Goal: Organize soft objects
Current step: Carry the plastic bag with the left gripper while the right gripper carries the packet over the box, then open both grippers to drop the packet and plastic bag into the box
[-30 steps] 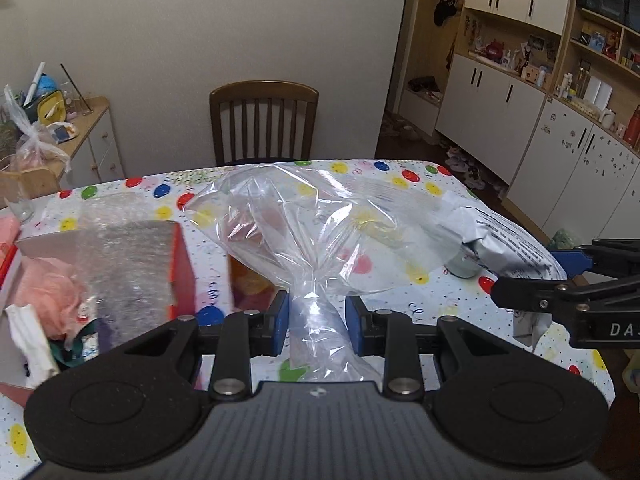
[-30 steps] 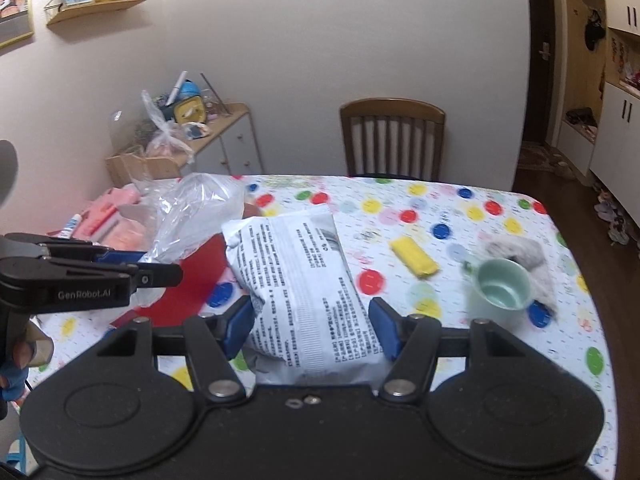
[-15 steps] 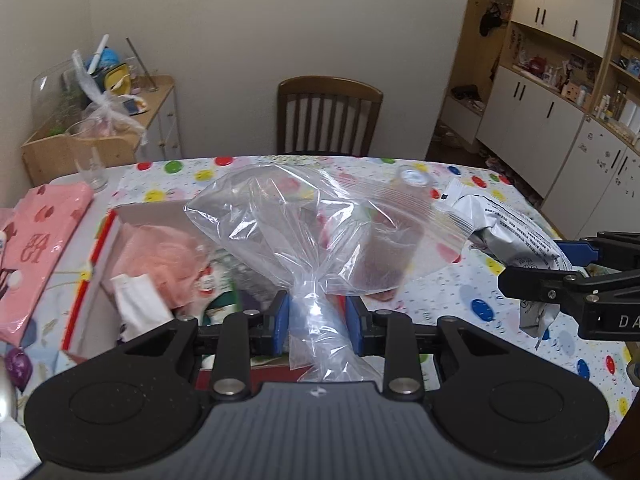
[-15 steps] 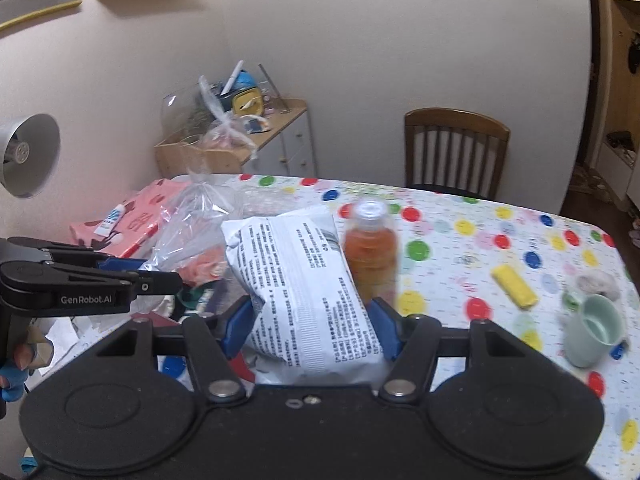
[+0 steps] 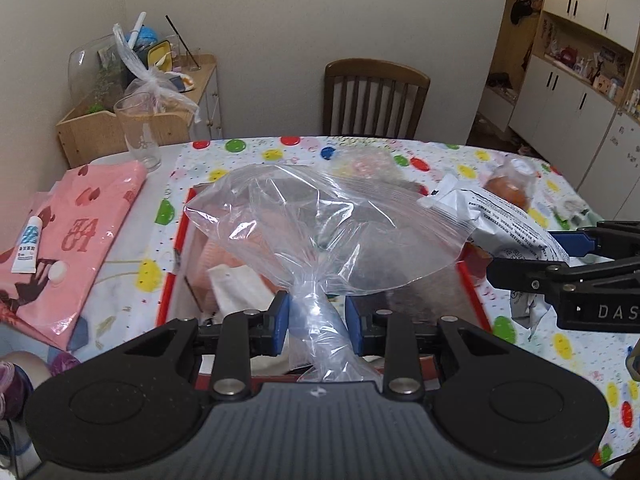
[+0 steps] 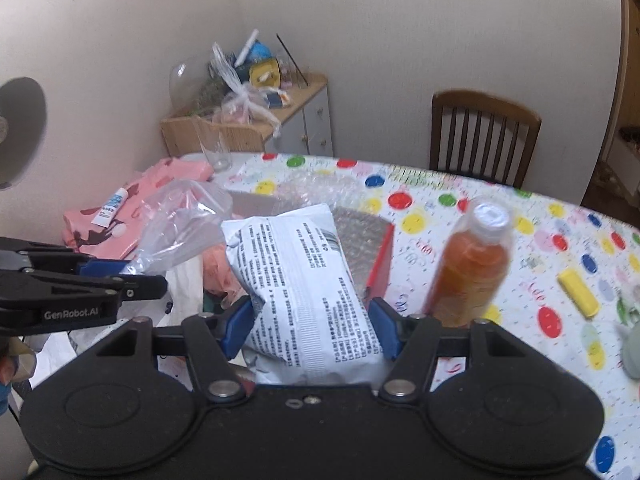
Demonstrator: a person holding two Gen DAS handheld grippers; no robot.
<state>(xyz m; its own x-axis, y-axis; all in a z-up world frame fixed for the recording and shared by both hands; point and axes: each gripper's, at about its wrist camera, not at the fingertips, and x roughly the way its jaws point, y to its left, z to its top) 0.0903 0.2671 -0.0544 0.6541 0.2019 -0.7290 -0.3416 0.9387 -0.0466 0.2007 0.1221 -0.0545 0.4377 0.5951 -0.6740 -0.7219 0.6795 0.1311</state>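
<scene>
Bags, two of them, are held over the red box (image 5: 472, 292) on the dotted tabletop (image 5: 400, 152). One is a clear plastic bag (image 5: 332, 232), low in the centre of the left wrist frame: its twisted neck sits pinched between the narrow-set pads of the left gripper (image 5: 316, 316), and its body fans out away from the camera, its long axis running toward the chair (image 5: 376, 96) at upper centre. The other is a white printed packet (image 6: 304, 280), low centre in the right wrist frame, clamped across its width by the right gripper (image 6: 312, 328), whose jaws stand fairly wide on it; it lies lengthwise away from the camera, its sealed end pointing to the upper left. Inside the box lie pink and white soft things, their number unclear. One orange bottle (image 6: 472, 264) stands right of the packet. One glass (image 5: 138, 136) and one pink sheet (image 5: 80, 232) with one tube (image 5: 28, 244) on it sit at the left.
</scene>
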